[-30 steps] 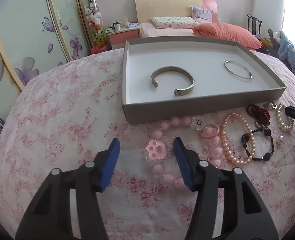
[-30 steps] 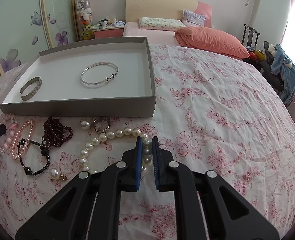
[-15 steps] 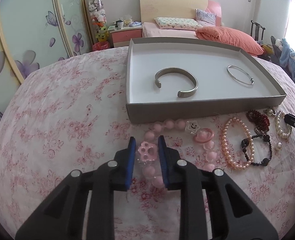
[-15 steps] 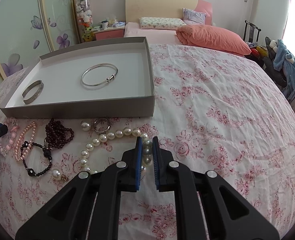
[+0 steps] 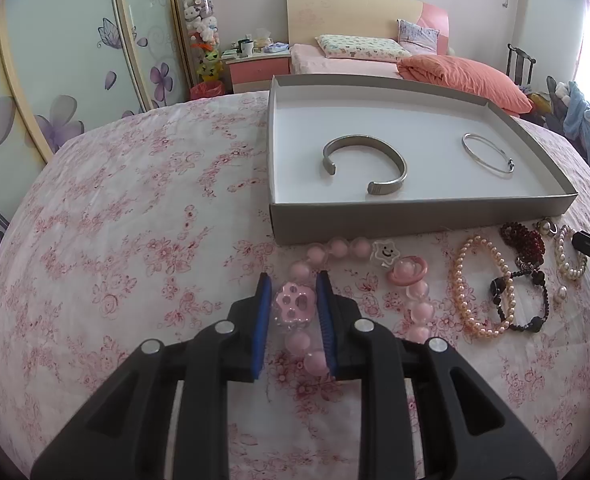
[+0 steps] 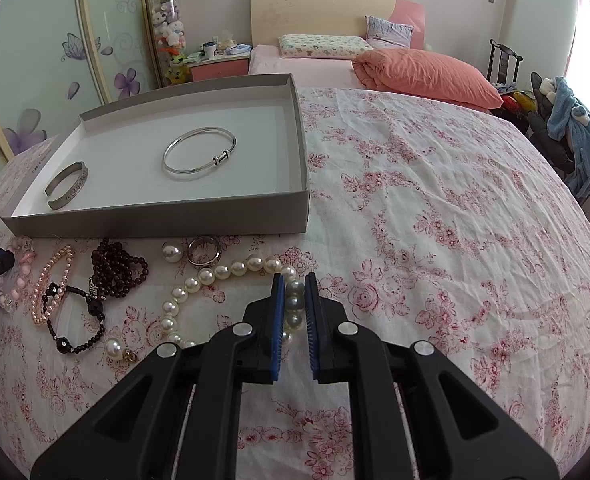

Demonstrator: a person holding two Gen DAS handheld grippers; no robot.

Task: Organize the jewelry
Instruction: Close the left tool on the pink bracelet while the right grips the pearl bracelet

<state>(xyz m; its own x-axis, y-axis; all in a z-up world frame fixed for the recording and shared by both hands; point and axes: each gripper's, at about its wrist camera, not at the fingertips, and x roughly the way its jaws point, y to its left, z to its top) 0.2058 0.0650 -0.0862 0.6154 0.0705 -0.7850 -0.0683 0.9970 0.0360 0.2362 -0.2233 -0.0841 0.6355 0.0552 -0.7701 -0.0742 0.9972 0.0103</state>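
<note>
Fingers of left gripper [image 5: 294,306] pinch pink paw charm [image 5: 294,307] of bead bracelet [image 5: 337,245], just in front of grey tray [image 5: 415,216]; right gripper [image 6: 294,306] pinches pearl necklace [image 6: 231,270]. Lift slow & straight, clear tray wall, set inside w/ the bangles.

The pearl necklace [image 6: 215,276] runs partly hidden behind the right hand-held gripper [image 6: 294,292].
</note>
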